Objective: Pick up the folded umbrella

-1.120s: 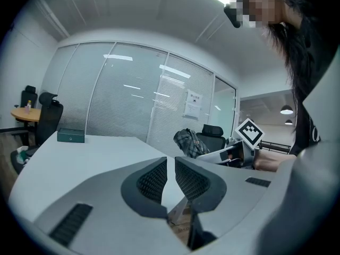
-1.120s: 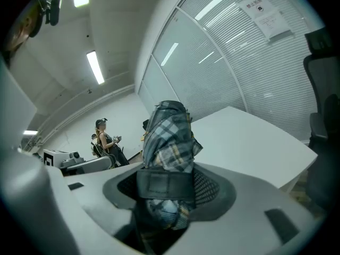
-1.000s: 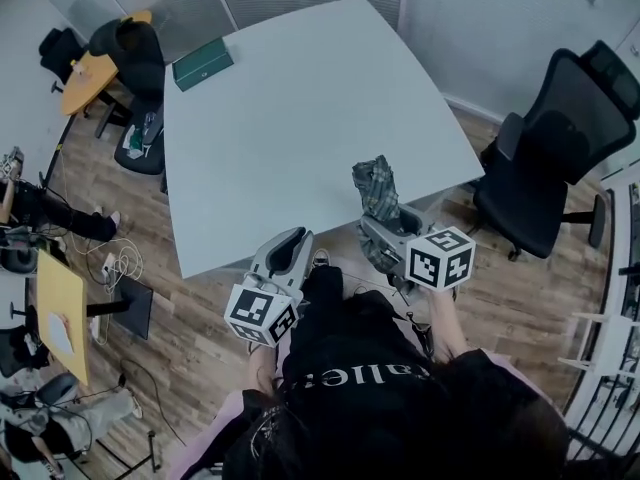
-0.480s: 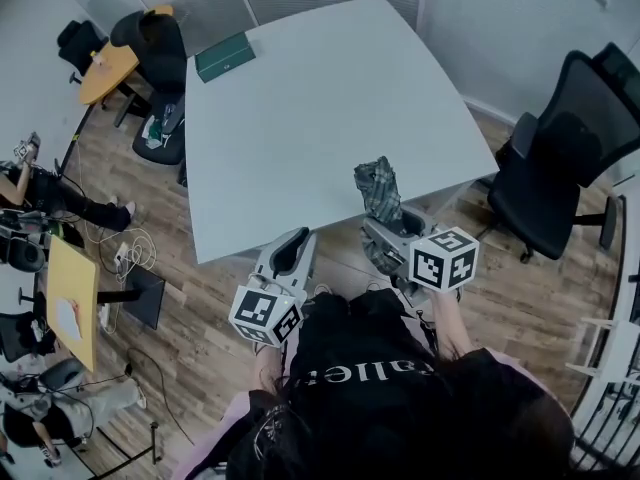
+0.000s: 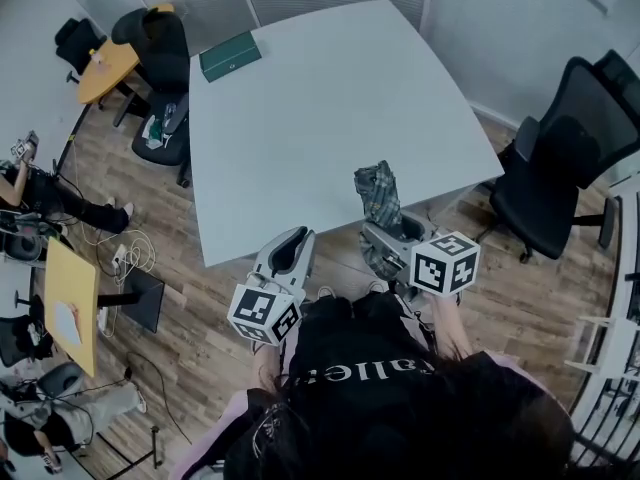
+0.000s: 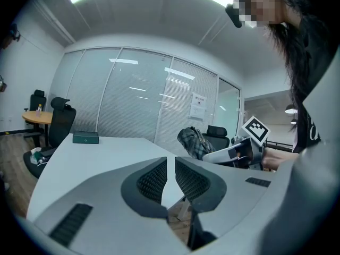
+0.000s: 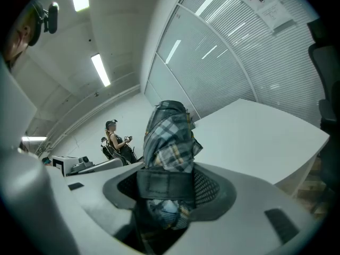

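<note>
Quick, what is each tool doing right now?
Left tool: closed, nothing between its jaws.
Right tool: clamped on the folded umbrella.

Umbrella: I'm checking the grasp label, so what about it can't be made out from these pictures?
- Lower end of the folded umbrella: in the right gripper view it sinks into shadow between the pads of the right gripper.
- The same end in the head view: covered by the gripper's body.
- Its base in the left gripper view: small, and cut off behind the right gripper.
</note>
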`<state>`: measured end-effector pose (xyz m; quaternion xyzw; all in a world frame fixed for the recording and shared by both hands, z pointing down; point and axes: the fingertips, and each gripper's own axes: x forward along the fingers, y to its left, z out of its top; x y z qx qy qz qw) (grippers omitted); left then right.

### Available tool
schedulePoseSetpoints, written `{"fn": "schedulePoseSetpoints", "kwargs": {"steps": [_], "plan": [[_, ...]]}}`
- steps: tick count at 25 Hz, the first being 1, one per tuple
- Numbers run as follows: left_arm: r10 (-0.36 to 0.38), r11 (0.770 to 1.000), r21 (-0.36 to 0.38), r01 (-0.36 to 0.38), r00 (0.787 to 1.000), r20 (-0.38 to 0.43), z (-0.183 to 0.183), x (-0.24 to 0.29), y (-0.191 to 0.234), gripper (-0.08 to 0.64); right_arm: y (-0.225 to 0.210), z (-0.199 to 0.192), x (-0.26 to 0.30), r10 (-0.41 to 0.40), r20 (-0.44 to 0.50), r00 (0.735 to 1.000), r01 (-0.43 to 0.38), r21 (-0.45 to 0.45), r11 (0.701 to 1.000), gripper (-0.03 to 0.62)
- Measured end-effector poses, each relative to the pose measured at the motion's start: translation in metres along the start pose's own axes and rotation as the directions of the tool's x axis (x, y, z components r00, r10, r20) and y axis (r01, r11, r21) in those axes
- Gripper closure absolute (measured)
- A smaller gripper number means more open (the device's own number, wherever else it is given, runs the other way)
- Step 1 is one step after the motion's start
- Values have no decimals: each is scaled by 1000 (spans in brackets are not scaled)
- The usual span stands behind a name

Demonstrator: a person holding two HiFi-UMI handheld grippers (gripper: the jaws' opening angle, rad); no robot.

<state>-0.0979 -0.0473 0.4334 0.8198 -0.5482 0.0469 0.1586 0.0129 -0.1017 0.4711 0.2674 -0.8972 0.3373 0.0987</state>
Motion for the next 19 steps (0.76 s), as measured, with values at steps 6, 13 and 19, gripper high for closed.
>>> {"fn": "schedulePoseSetpoints", "kwargs": {"steps": [6, 13, 19], "plan": [[-18, 1000, 2, 18, 1000, 1, 0, -1, 12, 509, 6, -3, 12, -12, -2, 1000, 12, 7, 1000, 356], [-21, 1000, 3, 21, 1000, 7, 1, -3, 24, 509, 6, -5, 20, -34, -7, 999, 34, 12, 999, 356], [-16, 1000, 0, 16, 1000, 5, 2, -8, 38, 509, 10, -4, 31, -43, -9, 999, 43, 18, 999, 356]]}}
